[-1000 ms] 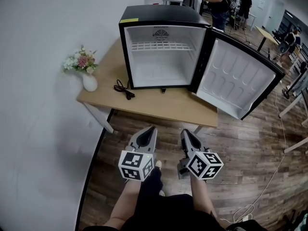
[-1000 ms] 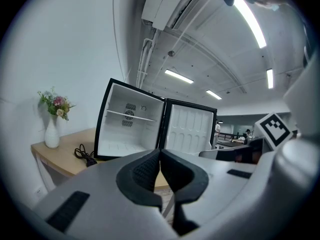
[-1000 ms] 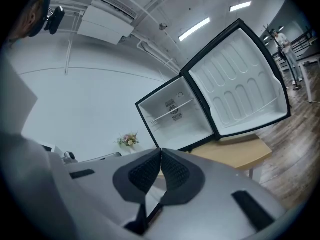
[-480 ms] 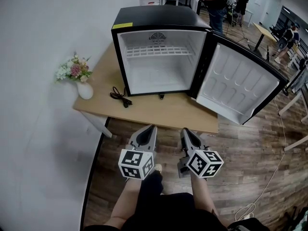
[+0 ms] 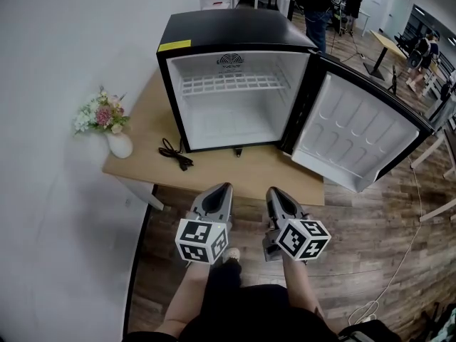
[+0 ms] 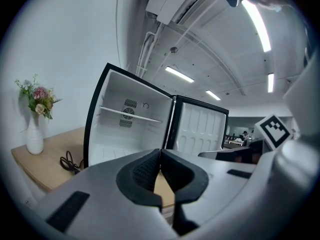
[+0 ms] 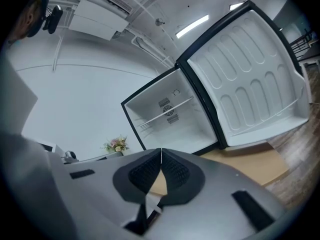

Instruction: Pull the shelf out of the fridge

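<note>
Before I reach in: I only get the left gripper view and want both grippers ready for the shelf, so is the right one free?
Observer: Yes. The right gripper has its jaws closed together with nothing between them.
Operator: How close are we to the fridge?
Observer: From the head view, the left gripper and the right one are side by side near the front edge of the table, well short of the fridge.
Operator: And the shelf?
Observer: From above, the shelf is a white wire rack, fully inside, with nothing on it.
</note>
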Motion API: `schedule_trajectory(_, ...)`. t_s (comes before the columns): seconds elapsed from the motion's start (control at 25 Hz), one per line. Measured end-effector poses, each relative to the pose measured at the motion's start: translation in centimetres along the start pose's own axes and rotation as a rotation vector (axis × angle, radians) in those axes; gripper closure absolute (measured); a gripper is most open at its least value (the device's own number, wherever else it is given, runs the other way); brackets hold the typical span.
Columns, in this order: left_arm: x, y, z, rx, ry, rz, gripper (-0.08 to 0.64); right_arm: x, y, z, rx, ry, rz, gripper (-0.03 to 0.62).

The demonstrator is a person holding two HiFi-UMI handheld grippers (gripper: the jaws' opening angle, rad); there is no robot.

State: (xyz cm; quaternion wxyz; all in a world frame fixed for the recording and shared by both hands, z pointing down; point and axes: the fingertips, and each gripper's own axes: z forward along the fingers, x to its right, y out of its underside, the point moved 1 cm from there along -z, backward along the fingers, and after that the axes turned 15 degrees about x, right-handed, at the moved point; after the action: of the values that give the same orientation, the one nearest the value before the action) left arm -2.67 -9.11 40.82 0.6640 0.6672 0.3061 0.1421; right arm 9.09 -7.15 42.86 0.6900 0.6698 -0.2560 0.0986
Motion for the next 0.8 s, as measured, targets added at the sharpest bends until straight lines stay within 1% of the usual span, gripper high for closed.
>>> schedule_trajectory(0.52, -4.6, -0.4, 5.4, 0.017, 0.002, -0.011, 0.554, 1.5, -0.4, 6.6, 0.015, 0.004, 0.027, 0.600)
schedule_trajectory(0.8, -6.5, -0.8, 7.6, 0.033, 0.008, 0.001, 0.554, 2.2, -0.6, 9.4, 0.034, 0.011, 0.028, 0.600)
